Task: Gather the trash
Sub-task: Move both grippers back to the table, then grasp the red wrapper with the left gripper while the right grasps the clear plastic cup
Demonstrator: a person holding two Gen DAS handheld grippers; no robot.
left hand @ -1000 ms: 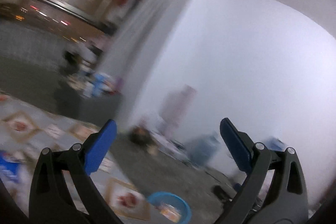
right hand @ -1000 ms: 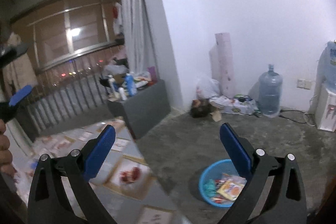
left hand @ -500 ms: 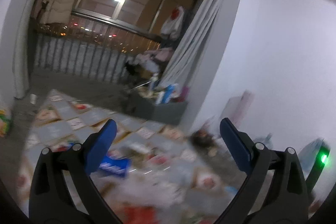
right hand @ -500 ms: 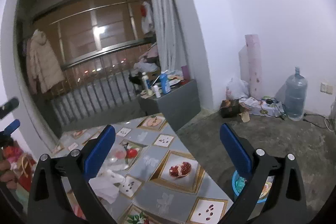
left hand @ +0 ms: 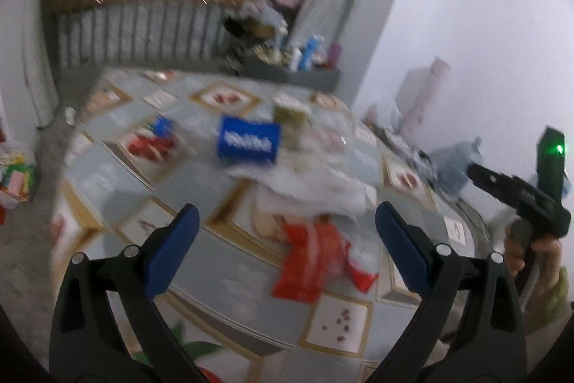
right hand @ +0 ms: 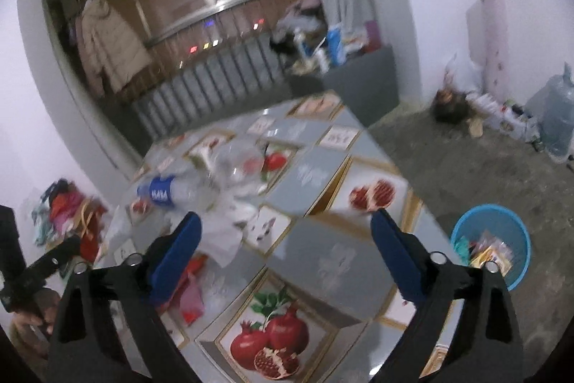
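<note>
Over a table [left hand: 118, 182] covered in fruit-print squares, the left gripper [left hand: 285, 232] is hanging with its blue pads wide apart and nothing between them. Below and ahead of it a red wrapper [left hand: 308, 264] is lying on the tabletop, with crumpled white plastic [left hand: 323, 185] just behind it. Farther back, a blue-labelled bottle [left hand: 247, 140] is lying on its side among more blurred scraps. At the right edge of this view a hand [left hand: 538, 250] is gripping the handle of the other tool.

Across the same table [right hand: 330, 257], the right gripper [right hand: 283, 239] is pointing down at a slant; its jaws are closing slightly but are standing wide, with only bare tabletop showing between them. To its left the white plastic [right hand: 229, 225] is spreading over the cloth, the bottle [right hand: 168, 191] is lying beyond it, and a red scrap [right hand: 192, 297] is sitting near the left finger. On the concrete floor [right hand: 466, 160] to the right of the table, a blue basket [right hand: 502, 221] is standing with bright wrappers [right hand: 491, 253] already inside. Along the far wall a water jug [right hand: 556, 117] is standing, too blurred to detail.
</note>
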